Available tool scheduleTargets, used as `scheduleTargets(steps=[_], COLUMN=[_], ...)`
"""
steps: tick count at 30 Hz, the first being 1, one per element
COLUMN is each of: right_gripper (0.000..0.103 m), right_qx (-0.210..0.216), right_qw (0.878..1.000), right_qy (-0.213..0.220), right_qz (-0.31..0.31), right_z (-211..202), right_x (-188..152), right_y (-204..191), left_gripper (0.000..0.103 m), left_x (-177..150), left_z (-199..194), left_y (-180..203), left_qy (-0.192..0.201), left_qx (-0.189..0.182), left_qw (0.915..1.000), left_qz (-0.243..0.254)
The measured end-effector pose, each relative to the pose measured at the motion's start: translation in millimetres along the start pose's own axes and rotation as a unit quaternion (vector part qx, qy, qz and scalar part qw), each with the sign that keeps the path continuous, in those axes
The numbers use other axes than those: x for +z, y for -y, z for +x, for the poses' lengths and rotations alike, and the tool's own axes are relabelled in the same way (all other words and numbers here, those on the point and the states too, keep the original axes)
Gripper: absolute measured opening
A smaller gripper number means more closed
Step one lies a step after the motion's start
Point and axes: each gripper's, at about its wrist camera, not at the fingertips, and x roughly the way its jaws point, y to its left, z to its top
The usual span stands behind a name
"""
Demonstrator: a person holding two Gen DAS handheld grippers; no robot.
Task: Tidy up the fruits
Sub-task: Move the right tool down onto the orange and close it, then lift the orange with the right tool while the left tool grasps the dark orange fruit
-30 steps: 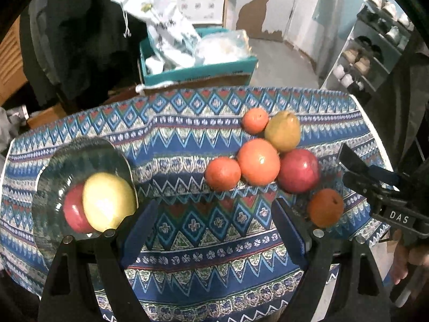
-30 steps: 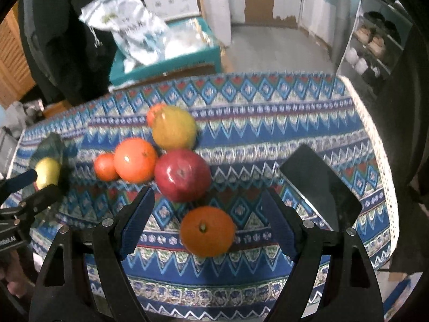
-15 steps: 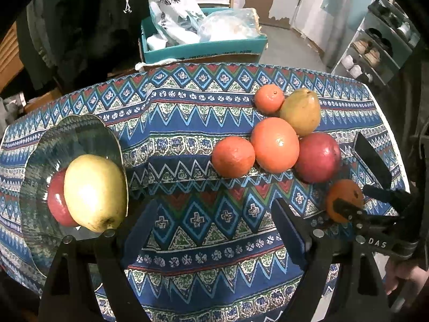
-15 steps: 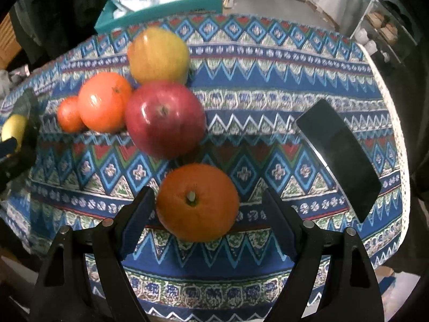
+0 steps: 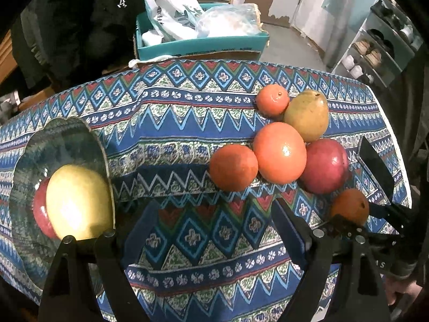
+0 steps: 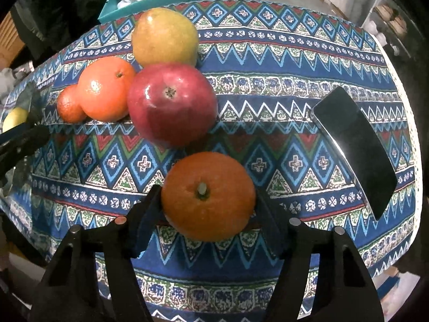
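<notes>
Right wrist view shows my right claw point(image 6: 207, 201) pinching the orange point(image 6: 207, 196) on the cloth point(image 6: 268, 61) near the apple point(image 6: 171, 104); I judge it should next lift toward the glass bowl point(image 5: 61, 139) while my left claw point(image 5: 211, 228) waits spread.

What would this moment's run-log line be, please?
right tool: shut on orange | left tool: open, empty | bowl: two fruits
</notes>
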Motion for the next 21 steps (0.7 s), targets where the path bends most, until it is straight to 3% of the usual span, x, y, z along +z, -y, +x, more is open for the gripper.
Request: scheduleTargets(steps=[12,21], right_gripper=[0.067,0.067], right_qx=[-0.034,-0.034], right_qw=[0.996,0.993], right_qy=[0.067,0.081], right_qz=[0.050,0.077], right_z=[-21.4,-21.4], right_x=[13.0,33.1], right_y=[36.0,56.9], left_gripper=[0.088,0.087], left_x=[14.0,18.2], left_z=[23.9,30.7], left_y=[12.5,10.9], left_qy=[0.001,0.015], left_qx=[0.012,0.011], left_qw=[0.9992,0.9988], left_qz=[0.038,0.046])
